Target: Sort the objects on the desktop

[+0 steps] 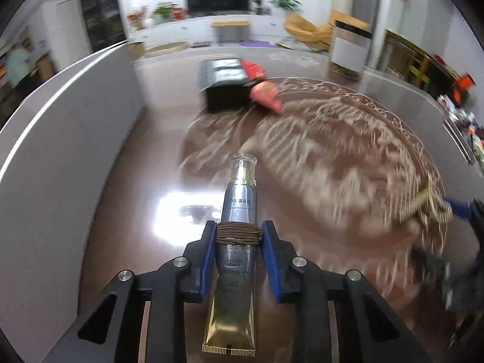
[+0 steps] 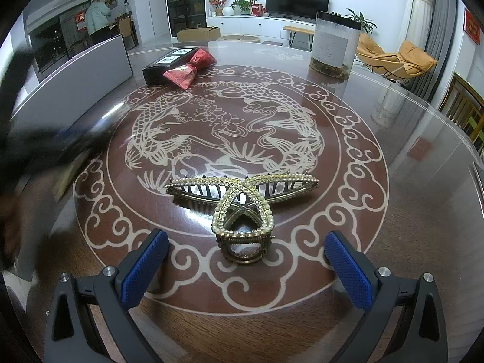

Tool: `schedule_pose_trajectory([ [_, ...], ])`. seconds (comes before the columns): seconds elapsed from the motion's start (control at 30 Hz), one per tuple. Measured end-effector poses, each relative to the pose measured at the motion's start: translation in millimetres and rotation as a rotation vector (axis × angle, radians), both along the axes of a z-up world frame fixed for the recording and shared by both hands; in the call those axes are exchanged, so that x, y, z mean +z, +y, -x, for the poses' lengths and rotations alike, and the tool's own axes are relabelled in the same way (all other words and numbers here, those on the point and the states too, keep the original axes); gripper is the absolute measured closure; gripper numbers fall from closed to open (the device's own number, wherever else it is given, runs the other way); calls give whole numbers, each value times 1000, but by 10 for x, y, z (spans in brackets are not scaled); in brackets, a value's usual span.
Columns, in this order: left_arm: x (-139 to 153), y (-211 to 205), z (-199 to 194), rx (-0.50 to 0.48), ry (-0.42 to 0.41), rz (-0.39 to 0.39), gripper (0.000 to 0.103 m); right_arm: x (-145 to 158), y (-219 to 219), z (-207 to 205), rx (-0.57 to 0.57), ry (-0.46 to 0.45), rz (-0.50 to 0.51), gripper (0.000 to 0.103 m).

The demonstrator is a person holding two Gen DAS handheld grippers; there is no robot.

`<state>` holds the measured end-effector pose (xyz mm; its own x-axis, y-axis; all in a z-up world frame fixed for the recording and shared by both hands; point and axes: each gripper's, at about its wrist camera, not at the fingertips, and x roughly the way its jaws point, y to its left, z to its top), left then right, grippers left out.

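My left gripper (image 1: 238,236) is shut on a silver and gold cosmetic tube (image 1: 237,211) with brown cord wound round its middle, held above the table with its clear cap pointing away. The left wrist view is motion-blurred. A gold pearl-studded hair claw (image 2: 242,208) lies on the round brown table (image 2: 423,227), just ahead of my right gripper (image 2: 246,260), which is open with blue pads on either side of the claw's handle end, apart from it. The claw (image 1: 429,205) and right gripper also show at the right edge of the left wrist view.
A black box (image 2: 169,66) with a red packet (image 2: 189,71) on it sits at the far left of the table. A clear jar with a black lid (image 2: 332,44) stands at the far right. A grey panel (image 2: 72,75) borders the left side.
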<state>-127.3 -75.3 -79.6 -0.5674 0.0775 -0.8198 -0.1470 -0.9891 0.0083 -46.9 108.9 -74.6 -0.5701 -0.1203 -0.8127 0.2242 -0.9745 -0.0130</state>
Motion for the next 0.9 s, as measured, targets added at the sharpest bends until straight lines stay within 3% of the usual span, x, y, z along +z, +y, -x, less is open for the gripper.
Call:
schedule_pose_trajectory([
  [0.03,-8,-92,-156,46,18,0,70,0,1,1,0,0,0,0],
  [0.1,-46,-174,-256,105,38,6,36,0,0,-1,0,0,0,0],
  [0.13,-95,-244,-279,152,20,14,2,-1,1,0,0,0,0,0],
  [0.23,-116,-346,-237,179,-3,-20,0,-1,1,-1,0,0,0,0],
  [0.9,-139,-310,-227,159,-2,-5,0,0,0,-3,0,0,0,0],
])
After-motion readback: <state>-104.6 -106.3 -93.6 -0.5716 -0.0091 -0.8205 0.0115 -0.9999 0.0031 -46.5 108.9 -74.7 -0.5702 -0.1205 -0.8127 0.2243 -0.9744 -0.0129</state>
